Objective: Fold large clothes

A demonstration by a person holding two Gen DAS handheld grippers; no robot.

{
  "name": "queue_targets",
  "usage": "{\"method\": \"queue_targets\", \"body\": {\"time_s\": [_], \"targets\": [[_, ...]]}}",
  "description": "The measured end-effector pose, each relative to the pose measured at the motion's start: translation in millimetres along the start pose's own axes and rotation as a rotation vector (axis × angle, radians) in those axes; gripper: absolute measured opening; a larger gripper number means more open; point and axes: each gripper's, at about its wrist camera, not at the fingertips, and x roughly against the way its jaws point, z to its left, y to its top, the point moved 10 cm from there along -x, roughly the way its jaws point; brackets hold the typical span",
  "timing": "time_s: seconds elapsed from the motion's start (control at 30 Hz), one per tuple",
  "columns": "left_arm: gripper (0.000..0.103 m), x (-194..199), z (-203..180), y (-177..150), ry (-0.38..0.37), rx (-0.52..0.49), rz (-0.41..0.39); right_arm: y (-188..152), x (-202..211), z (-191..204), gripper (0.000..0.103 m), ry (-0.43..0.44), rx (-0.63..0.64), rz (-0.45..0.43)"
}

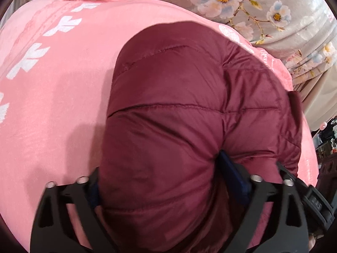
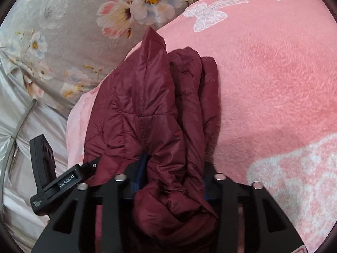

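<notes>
Gripping the maroon puffer jacket [image 2: 160, 113] at two places, both grippers hold padded fabric above the pink blanket [image 2: 273, 84], on which the jacket lies bunched. The right gripper [image 2: 172, 181] pinches a narrow gather between its blue pads; the left gripper [image 1: 166, 181] spans a thick puffed fold, pads pressed into it. Risk: the slick shell may slide from the narrow right pinch under tension, dropping that side. The bulky left fold may spring loose, because trapped padding resists compression.
</notes>
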Motion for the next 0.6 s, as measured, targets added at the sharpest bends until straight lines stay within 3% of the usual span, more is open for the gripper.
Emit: {"method": "queue_targets", "body": {"time_s": [0.03, 0.1, 0.17, 0.27, 0.43, 0.6], "targets": [[0.069, 9.2, -1.8, 2.7, -0.009, -0.008, -0.007, 3.1, 8.8, 10.2, 0.023, -0.012, 0.03, -0.011], [0.048, 28.2, -6.2, 9.1, -0.054, -0.02, -0.026, 8.0, 24.2, 28.5, 0.021, -0.002, 0.064, -0.041], [0.04, 53.9, -13.8, 18.0, -0.118, -0.032, -0.05, 13.8, 42.4, 52.7, 0.019, 0.015, 0.104, -0.083], [0.039, 98.1, -25.3, 34.7, -0.153, -0.091, -0.125, 26.4, 76.6, 96.2, 0.019, 0.043, 0.177, -0.171], [0.039, 186.8, -34.5, 68.8, -0.184, -0.204, -0.326, 49.2, 131.0, 171.7, 0.019, 0.094, 0.309, -0.334], [0.041, 248.6, -21.7, 103.0, -0.196, -0.25, -0.478, 66.4, 150.1, 236.5, 0.019, 0.153, 0.429, -0.443]]}}
